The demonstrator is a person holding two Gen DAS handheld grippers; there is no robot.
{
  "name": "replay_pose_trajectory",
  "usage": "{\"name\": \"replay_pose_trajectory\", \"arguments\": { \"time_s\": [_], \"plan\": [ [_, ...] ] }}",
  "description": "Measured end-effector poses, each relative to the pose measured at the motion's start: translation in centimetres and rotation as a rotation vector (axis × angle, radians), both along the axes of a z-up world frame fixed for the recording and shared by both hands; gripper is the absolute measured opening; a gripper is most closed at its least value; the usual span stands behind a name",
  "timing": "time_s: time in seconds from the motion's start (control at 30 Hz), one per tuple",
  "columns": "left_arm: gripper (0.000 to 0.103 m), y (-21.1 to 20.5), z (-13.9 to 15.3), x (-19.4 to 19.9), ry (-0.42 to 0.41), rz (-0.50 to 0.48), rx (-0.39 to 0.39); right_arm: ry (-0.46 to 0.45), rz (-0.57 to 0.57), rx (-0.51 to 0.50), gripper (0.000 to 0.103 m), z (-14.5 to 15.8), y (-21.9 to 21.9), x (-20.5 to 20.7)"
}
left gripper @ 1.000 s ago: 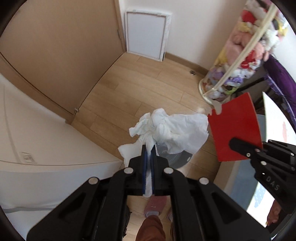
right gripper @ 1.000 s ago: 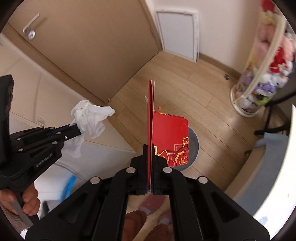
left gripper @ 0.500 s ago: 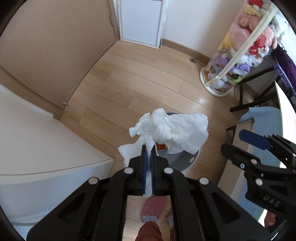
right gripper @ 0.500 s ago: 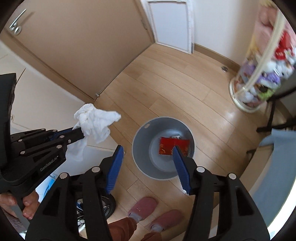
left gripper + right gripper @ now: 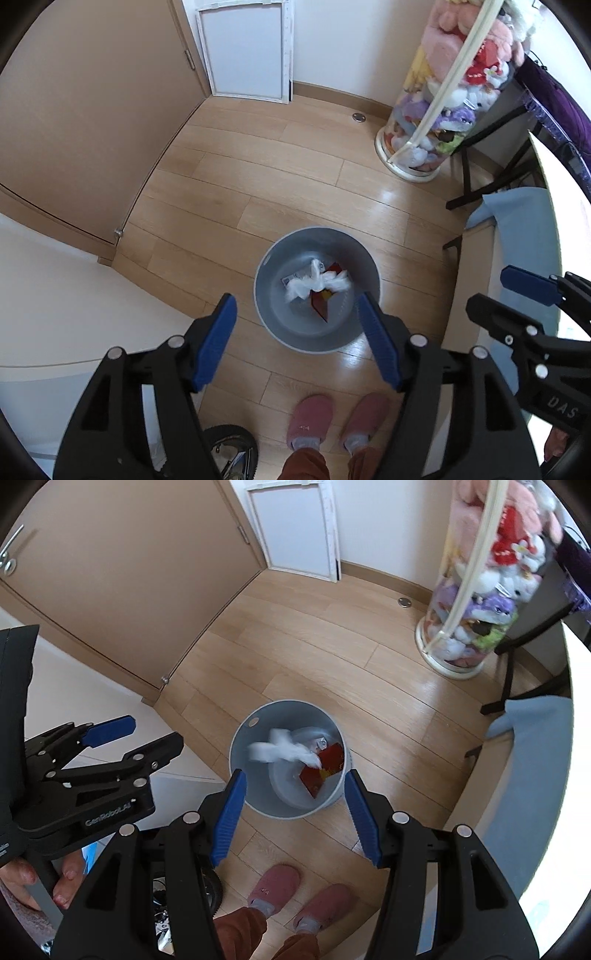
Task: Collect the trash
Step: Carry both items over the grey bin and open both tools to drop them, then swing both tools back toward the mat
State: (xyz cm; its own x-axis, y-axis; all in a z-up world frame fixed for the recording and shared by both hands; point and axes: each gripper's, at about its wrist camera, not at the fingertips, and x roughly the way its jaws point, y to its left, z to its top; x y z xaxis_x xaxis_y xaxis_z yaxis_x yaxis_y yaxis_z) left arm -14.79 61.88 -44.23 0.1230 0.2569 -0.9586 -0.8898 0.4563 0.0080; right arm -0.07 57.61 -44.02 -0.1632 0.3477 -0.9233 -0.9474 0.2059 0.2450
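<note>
below, both the left gripper (image 5: 295, 314) and right gripper (image 5: 293, 794) gape empty; white tissue (image 5: 317, 282) half-hides the red card (image 5: 320, 301).

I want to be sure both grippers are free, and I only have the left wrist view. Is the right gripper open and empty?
Observer: Yes. The right wrist view shows the right gripper with both blue-padded fingers spread wide and nothing between them. They frame the round grey plastic bin below.
Operator: What's holding the left gripper from underneath?
Observer: A bare left hand wraps the handle below the left gripper, at the lower left edge of that view.
Operator: Does the brown door have a handle?
Observer: Yes, a silver lever handle at the far upper left.
</note>
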Motion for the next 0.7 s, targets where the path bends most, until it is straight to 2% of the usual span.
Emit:
{"name": "replay_pose_trajectory", "arguments": {
  "time_s": [0.1, 0.23, 0.33, 0.47, 0.57, 0.7],
  "plan": [
    [0.070, -0.6, 1.4, 0.0, 0.002, -0.011, -0.011, 0.006, -0.031, 0.008, 0.054, 1.4, -0.9, 0.4],
    [0.073, -1.4, 3.9, 0.4, 0.004, -0.031, -0.015, -0.003, -0.087, 0.029, 0.059, 4.5, -2.5, 0.8],
    [0.074, -2.3, 6.2, 1.1, 0.016, -0.082, -0.010, -0.012, -0.138, 0.036, 0.060, 7.1, -4.1, 1.2],
    [0.074, -4.1, 10.0, 2.8, 0.019, -0.192, 0.023, -0.033, -0.235, 0.045, 0.060, 11.2, -7.4, 1.9],
    [0.074, -5.7, 13.3, 4.3, -0.012, -0.280, 0.029, -0.055, -0.323, 0.056, 0.060, 14.4, -10.5, 2.4],
    [0.074, -9.1, 17.6, 7.1, -0.047, -0.448, 0.051, -0.101, -0.462, 0.061, 0.060, 18.5, -15.6, 3.4]
  ]
}}
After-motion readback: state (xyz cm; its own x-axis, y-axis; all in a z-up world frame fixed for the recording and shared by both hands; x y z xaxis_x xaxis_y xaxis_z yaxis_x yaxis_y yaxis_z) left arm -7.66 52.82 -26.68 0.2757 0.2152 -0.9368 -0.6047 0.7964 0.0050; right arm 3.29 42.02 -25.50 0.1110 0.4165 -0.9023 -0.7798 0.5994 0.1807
